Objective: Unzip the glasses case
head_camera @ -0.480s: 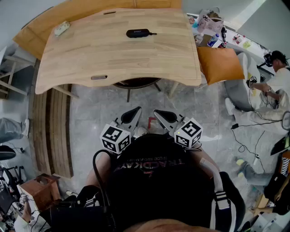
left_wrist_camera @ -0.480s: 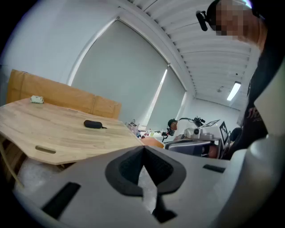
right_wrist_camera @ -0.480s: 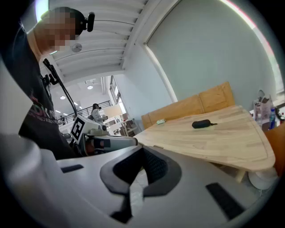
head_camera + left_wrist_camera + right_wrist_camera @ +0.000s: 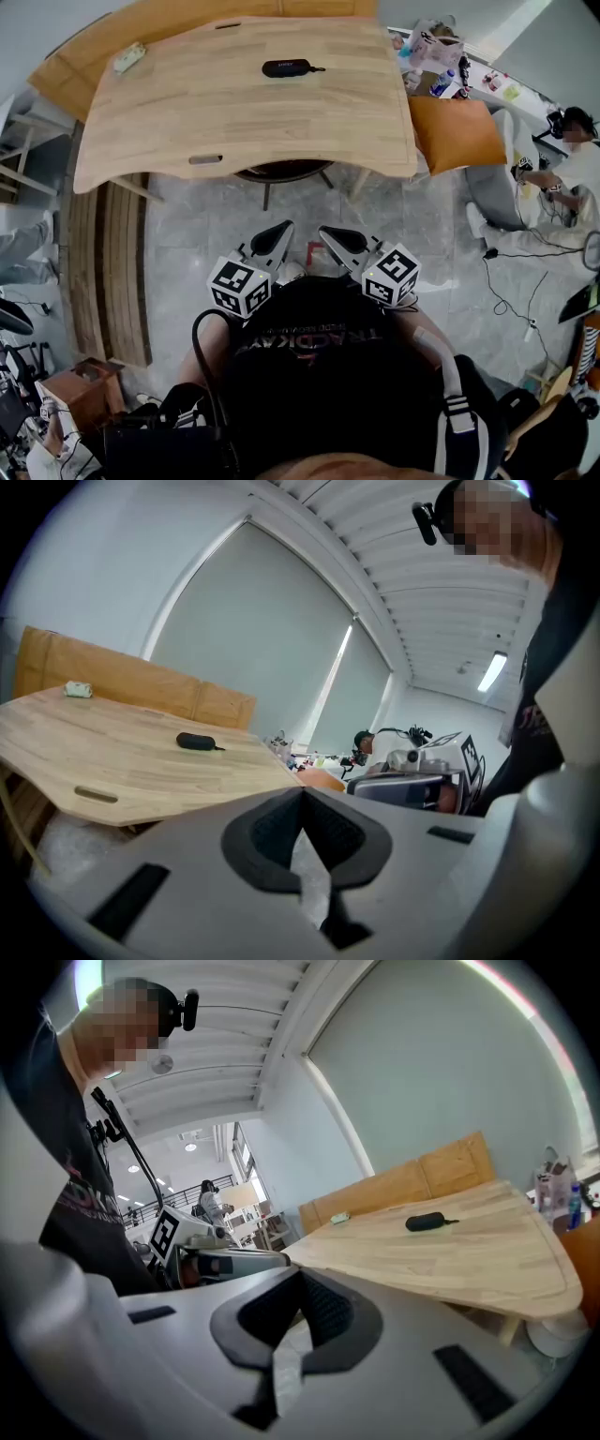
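Note:
A black zipped glasses case [image 4: 287, 67] lies on the far part of the wooden table [image 4: 244, 122], its pull tab pointing right. It also shows small in the left gripper view as the case [image 4: 195, 742] and in the right gripper view as the case [image 4: 426, 1222]. My left gripper [image 4: 281, 228] and right gripper [image 4: 326, 232] hang close to my body over the floor, well short of the table's near edge. Both are shut with nothing between the jaws, tips meeting in the left gripper view [image 4: 302, 794] and right gripper view [image 4: 300, 1274].
A small pale object [image 4: 128, 58] lies at the table's far left corner. An orange cushion [image 4: 455, 131] sits right of the table. A person [image 4: 562, 169] works at the right on the floor, with cables [image 4: 511, 281] nearby. Wooden slats [image 4: 108, 262] lie at the left.
Both grippers stay where they were. The person at the right has shifted slightly; the case has not moved.

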Action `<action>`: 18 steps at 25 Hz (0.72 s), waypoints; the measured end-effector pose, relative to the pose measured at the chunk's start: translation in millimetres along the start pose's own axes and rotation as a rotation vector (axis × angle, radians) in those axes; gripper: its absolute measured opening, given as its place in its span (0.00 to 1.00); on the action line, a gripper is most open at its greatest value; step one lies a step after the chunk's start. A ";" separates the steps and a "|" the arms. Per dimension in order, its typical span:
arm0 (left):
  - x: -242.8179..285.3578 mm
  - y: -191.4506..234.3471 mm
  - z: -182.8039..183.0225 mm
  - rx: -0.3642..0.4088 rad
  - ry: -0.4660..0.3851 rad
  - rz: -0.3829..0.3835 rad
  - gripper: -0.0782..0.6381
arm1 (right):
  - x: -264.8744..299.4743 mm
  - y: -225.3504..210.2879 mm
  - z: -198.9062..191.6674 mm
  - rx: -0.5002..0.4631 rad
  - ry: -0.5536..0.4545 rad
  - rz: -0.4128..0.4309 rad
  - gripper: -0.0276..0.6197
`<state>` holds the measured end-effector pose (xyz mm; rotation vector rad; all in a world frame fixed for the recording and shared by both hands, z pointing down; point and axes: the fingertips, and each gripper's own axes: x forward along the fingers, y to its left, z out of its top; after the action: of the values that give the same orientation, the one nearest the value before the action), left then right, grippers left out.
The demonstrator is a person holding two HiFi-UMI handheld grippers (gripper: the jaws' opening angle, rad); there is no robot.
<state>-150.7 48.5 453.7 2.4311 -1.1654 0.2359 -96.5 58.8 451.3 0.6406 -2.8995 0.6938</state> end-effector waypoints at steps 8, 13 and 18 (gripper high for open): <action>-1.2 0.8 -0.7 0.000 -0.001 -0.002 0.12 | 0.5 0.2 0.5 0.018 -0.010 0.006 0.07; -4.5 1.1 2.5 -0.006 0.004 -0.004 0.12 | 1.2 2.1 4.3 0.028 -0.006 0.003 0.06; -8.6 7.0 10.3 -0.016 0.004 -0.005 0.12 | 4.4 2.3 11.9 0.037 -0.002 -0.010 0.06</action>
<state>-161.9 46.0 443.8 2.4181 -1.1553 0.2282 -101.3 53.7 440.6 0.6594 -2.8901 0.7479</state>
